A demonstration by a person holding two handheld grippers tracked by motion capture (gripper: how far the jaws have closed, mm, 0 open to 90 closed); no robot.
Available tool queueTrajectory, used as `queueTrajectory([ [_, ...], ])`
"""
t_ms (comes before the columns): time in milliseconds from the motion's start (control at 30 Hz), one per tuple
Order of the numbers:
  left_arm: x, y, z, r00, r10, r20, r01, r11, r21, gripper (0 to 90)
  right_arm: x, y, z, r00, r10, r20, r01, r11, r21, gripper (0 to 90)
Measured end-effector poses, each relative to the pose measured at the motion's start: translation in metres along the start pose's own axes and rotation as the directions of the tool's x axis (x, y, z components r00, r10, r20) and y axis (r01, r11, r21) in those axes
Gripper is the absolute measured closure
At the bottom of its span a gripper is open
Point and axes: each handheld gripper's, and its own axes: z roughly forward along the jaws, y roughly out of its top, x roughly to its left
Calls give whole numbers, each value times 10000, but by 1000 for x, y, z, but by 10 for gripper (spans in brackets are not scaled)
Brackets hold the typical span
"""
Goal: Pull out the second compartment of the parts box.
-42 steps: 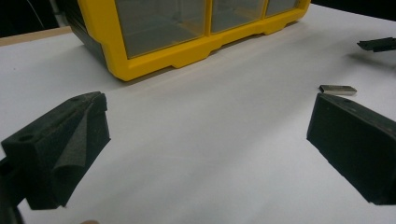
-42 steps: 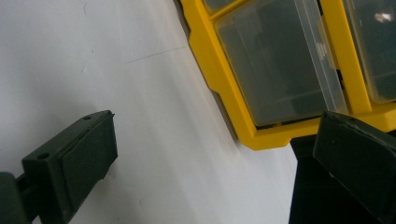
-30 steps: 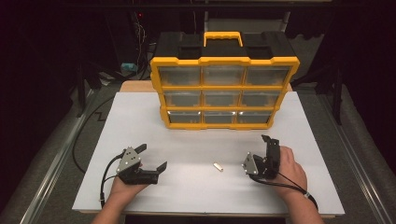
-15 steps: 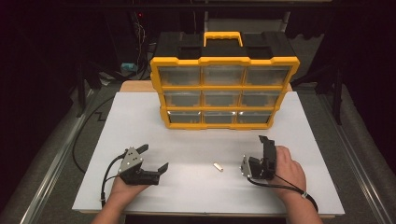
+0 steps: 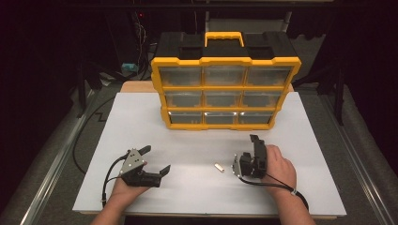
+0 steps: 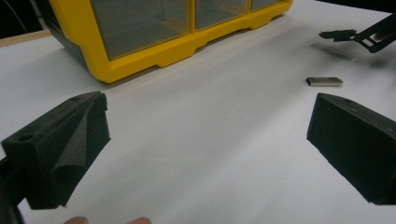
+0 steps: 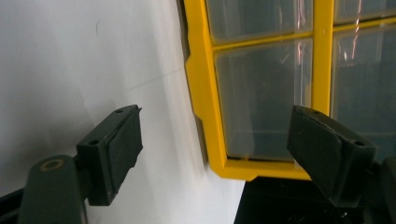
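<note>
- Left gripper (image 5: 157, 161): rests on the near-left part of the white board (image 5: 141, 117), jaws wide apart, nothing between them.
- Right gripper (image 5: 246, 154): held on its side at the near right, aimed toward the cabinet; jaws apart with nothing between them, having just been closing somewhat.
- Small metal piece (image 5: 218, 167): lies flat on the board between the two grippers, just beside the right gripper, touched by neither.
- Yellow drawer cabinet (image 5: 225, 91): stands upright at the far edge of the board, all clear drawers closed, well apart from the metal piece.
</note>
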Motion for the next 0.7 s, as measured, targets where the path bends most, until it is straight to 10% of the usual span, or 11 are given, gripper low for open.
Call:
queueTrajectory([
  [700,-3,3,-1,9997,244,98,-242,9995,-207,1,-43,47,6,9933,143,1146,-69,9979,-646,372],
])
